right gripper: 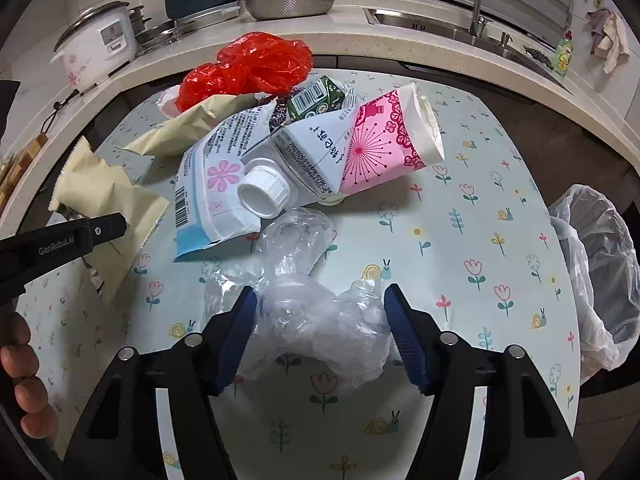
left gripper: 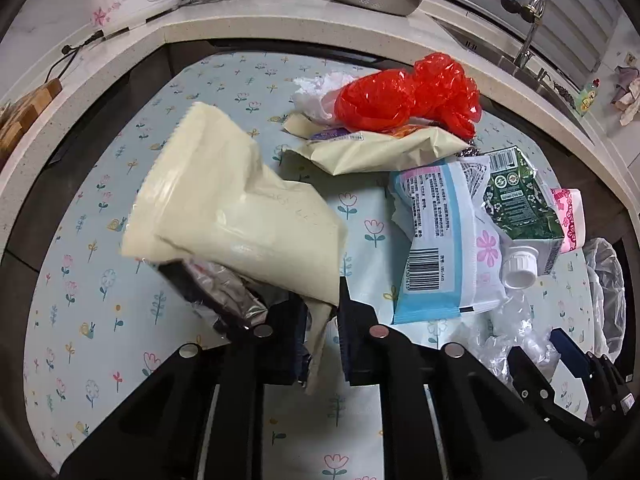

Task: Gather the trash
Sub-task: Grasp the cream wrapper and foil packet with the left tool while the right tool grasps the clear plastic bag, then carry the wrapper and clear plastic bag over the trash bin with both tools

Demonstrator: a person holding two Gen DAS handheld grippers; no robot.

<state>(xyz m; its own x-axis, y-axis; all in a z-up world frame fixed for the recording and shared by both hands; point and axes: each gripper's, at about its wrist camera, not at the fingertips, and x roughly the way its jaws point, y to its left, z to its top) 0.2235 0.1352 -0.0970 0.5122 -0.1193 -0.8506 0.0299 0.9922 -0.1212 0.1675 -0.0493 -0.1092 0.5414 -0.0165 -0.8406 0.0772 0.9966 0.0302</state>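
Nearest, the right gripper (right gripper: 320, 332) straddles the crumpled clear plastic wrap (right gripper: 320, 320) on the flowered table (right gripper: 460, 208), its jaws partly closed without clearly pinching; the film looks weightless and slippery, so bunch its thick middle. The left gripper (left gripper: 322, 320) is clenched on the cream pouch (left gripper: 236, 208) by its bottom corner (limp, light). Beyond lie the stiffer pink carton (right gripper: 360, 148) and red bag (right gripper: 256, 64).

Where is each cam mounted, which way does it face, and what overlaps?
Left wrist: on left gripper, aimed down at table; own fingers pinch cream wrapper; right gripper shows at lower right.
Right wrist: on right gripper, aimed down; fingers straddle clear plastic wrap; left gripper and a hand show at left.
Shared: red bag, carton, flowered tablecloth.
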